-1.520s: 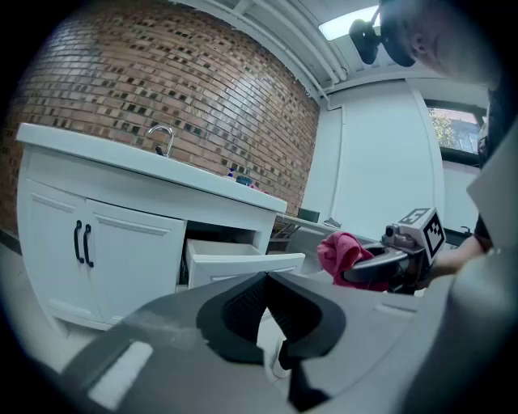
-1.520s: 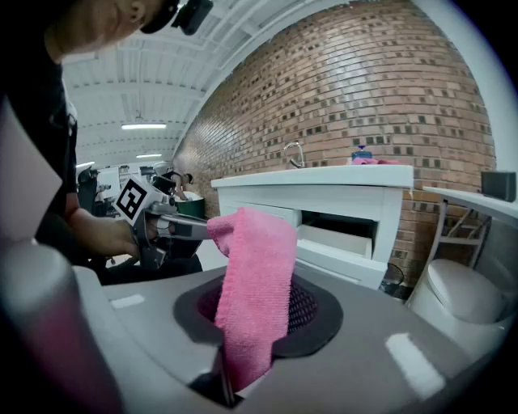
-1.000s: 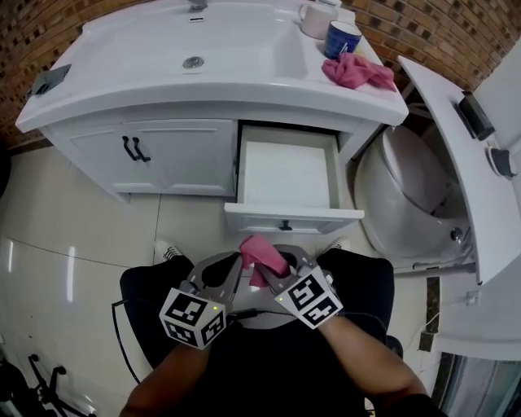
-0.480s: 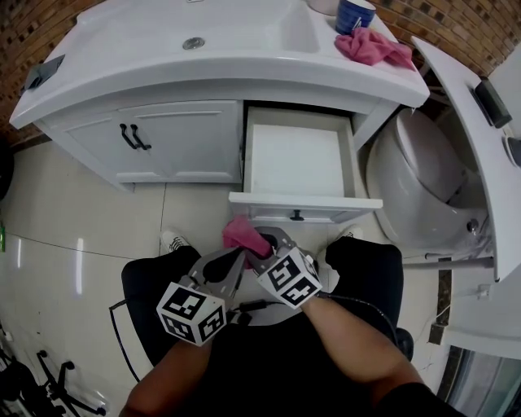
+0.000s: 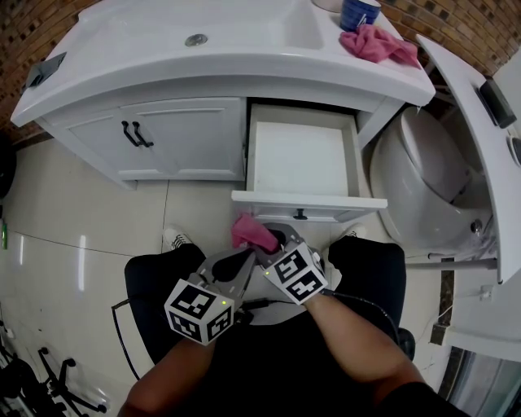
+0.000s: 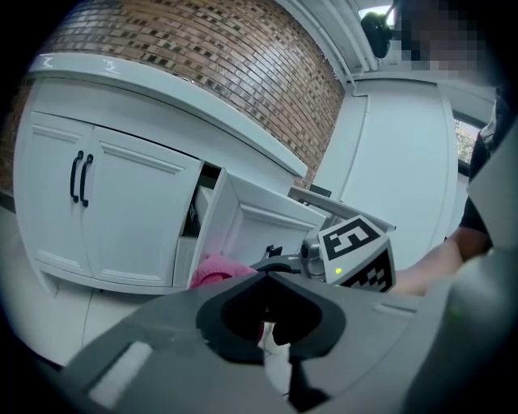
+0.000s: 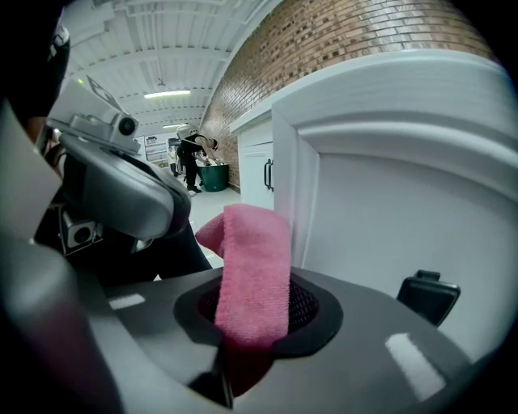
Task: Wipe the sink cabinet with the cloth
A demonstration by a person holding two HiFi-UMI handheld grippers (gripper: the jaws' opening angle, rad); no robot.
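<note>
**Cloth, pink**: a folded strip, clamped between the jaws of the right gripper. In the right gripper view the cloth runs up through the hollow of the jaws and stands above them, its top bent over to the left. It hangs in the air just in front of the open drawer's front panel, low over the floor.

**Right gripper**: jaws closed onto the cloth. Its marker cube faces up, close to the person's lap.

**Left gripper**: just beside the right one, on its left. In the left gripper view its jaws stand together with nothing between them. The pink cloth and the right gripper's cube show just beyond them.

**Sink cabinet**: white, with two doors on the left that carry black handles.

**Drawer**: on the cabinet's right side, pulled fully out, white inside, with a black knob on its front.

**Countertop**: white, with a basin and a metal drain.

**Second pink cloth**: lies crumpled at the countertop's right end, just beside a blue cup.

**Toilet**: white, to the right of the cabinet.

**Wall**: brown brick, behind the cabinet.

**Floor**: pale glossy tiles.
</note>
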